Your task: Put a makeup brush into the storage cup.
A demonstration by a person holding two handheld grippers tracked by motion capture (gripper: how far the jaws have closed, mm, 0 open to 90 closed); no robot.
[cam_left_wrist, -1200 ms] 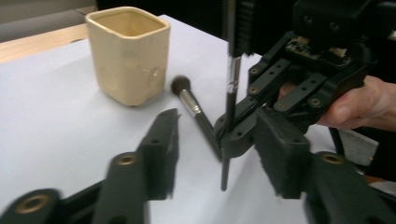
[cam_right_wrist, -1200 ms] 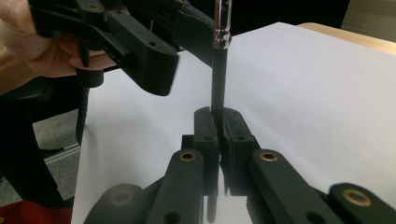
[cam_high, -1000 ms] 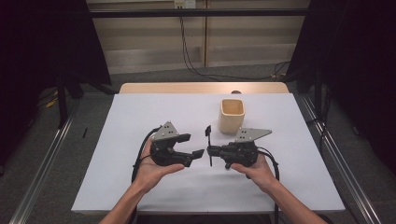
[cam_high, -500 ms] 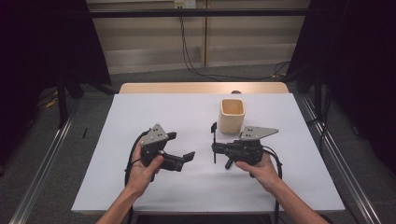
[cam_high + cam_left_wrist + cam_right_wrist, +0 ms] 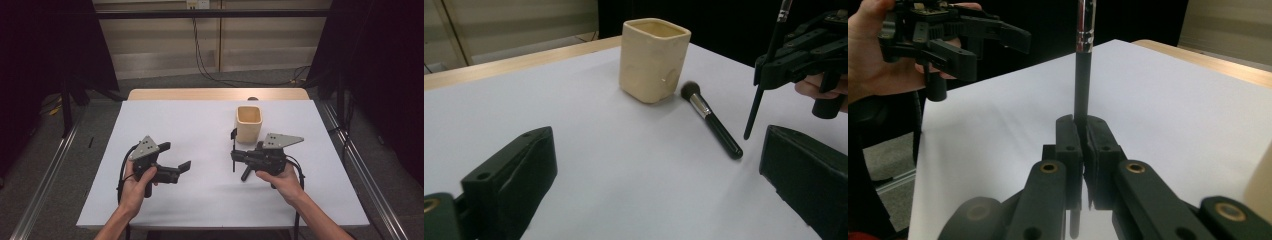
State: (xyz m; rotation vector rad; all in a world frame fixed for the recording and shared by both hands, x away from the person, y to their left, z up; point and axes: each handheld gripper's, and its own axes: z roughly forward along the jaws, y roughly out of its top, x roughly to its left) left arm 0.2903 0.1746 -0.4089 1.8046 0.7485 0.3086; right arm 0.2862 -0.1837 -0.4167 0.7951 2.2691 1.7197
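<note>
Black, slim brush (image 5: pixel 1082 75) upright, clenched in right gripper (image 5: pixel 234 156) near table's (image 5: pixel 200 125) right edge, bristles cut off above; left gripper (image 5: pixel 182 167) released, jaws just opened, nothing between; second makeup brush (image 5: pixel 711 120) flat beside smooth cream square cup (image 5: pixel 653 59).

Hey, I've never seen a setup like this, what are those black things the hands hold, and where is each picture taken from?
A person at a white table holds a hand-operated two-jaw gripper in each hand. The high view looks down from above the person. The other two pictures come from cameras riding on the grippers, looking along their own black jaws.

The left gripper is open and holds nothing; its jaws have just been opening. The right gripper is shut on a thin black brush, held upright.

On the table stands a cream square cup. Beside it, in the left gripper view, lies a thicker makeup brush with a dark round head, its head toward the cup.
</note>
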